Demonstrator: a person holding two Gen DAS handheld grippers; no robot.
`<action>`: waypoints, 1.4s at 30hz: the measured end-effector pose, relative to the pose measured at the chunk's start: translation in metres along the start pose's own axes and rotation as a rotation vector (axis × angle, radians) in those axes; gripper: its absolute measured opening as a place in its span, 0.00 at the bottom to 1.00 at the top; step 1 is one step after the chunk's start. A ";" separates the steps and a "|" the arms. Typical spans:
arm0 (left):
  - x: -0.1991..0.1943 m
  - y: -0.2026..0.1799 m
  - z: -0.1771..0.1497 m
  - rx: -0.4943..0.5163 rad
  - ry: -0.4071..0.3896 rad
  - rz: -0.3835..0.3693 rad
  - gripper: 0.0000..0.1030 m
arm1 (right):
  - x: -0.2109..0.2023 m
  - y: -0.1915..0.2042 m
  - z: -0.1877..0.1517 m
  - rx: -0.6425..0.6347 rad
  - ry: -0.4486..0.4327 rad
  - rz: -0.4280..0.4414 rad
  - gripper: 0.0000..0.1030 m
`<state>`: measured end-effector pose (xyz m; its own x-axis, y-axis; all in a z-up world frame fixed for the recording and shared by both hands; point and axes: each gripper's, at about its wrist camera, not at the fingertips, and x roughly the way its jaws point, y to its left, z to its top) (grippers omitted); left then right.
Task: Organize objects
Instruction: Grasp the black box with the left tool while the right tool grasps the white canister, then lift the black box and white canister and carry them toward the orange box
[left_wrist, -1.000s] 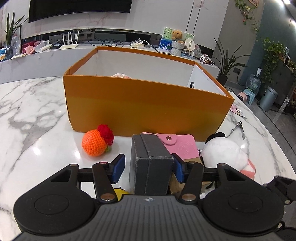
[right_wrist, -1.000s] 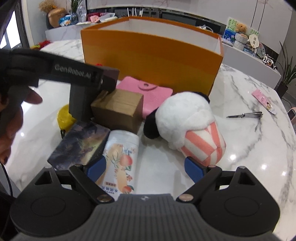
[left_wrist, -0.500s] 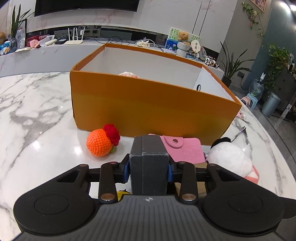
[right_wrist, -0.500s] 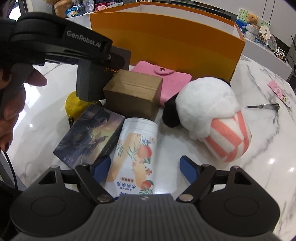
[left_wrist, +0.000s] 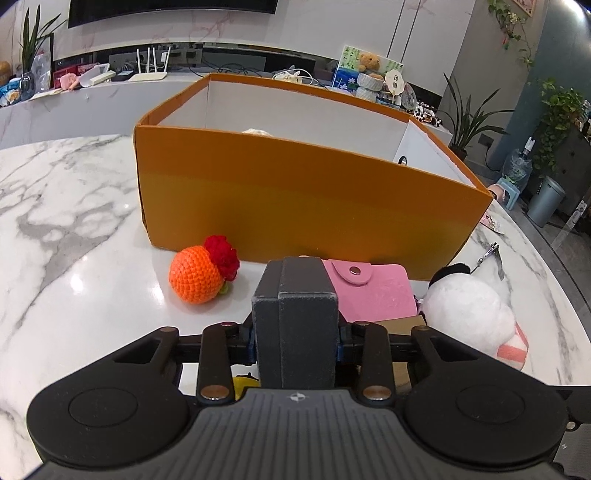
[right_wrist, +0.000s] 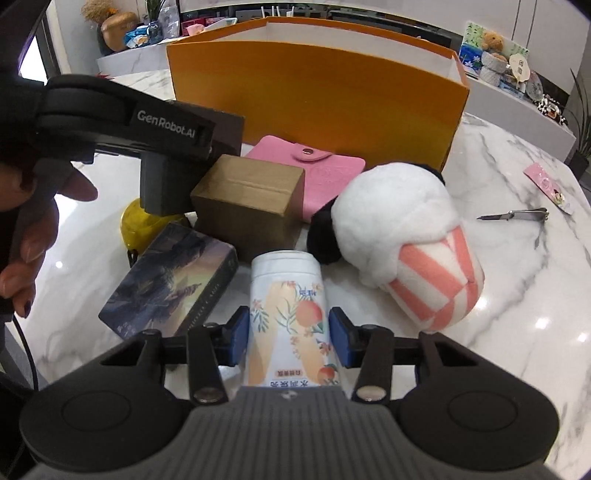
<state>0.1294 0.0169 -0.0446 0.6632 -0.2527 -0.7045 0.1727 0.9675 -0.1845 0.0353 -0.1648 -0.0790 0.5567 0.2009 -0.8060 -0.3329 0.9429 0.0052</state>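
My left gripper (left_wrist: 295, 343) is closing its jaws and the pads press on a dark grey box (left_wrist: 295, 317), held just above the marble table. In the right wrist view that left gripper (right_wrist: 173, 147) hangs at the upper left with the dark grey box (right_wrist: 166, 188) under it, a hand behind it. My right gripper (right_wrist: 288, 332) is closing its jaws too, its blue pads (right_wrist: 236, 332) pressing both sides of a white can with a peach print (right_wrist: 286, 291) that lies on the table. The big orange box (left_wrist: 295, 199) stands open behind the pile.
Near the can lie a picture-printed box (right_wrist: 170, 284), a brown carton (right_wrist: 251, 199), a pink wallet (right_wrist: 325, 173), a white plush with pink stripes (right_wrist: 399, 221) and a yellow thing (right_wrist: 140, 221). A crochet orange ball (left_wrist: 195, 275) sits left; nail clippers (right_wrist: 517, 214) lie right.
The left jaws closed on the dark grey box and lifted it slightly. The right gripper's jaws, wide apart before, closed onto the peach-print can.
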 end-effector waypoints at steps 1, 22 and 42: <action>-0.001 0.000 0.000 0.000 -0.002 -0.001 0.38 | 0.000 -0.001 0.000 0.002 -0.001 0.002 0.47; -0.020 0.003 0.005 0.009 -0.043 0.003 0.37 | -0.011 -0.005 0.003 0.045 -0.015 0.057 0.46; -0.046 0.015 0.009 -0.009 -0.102 0.000 0.37 | -0.046 -0.002 0.008 0.061 -0.079 0.047 0.46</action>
<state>0.1087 0.0427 -0.0087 0.7339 -0.2512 -0.6311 0.1668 0.9673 -0.1910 0.0163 -0.1739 -0.0374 0.6004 0.2632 -0.7552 -0.3146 0.9459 0.0796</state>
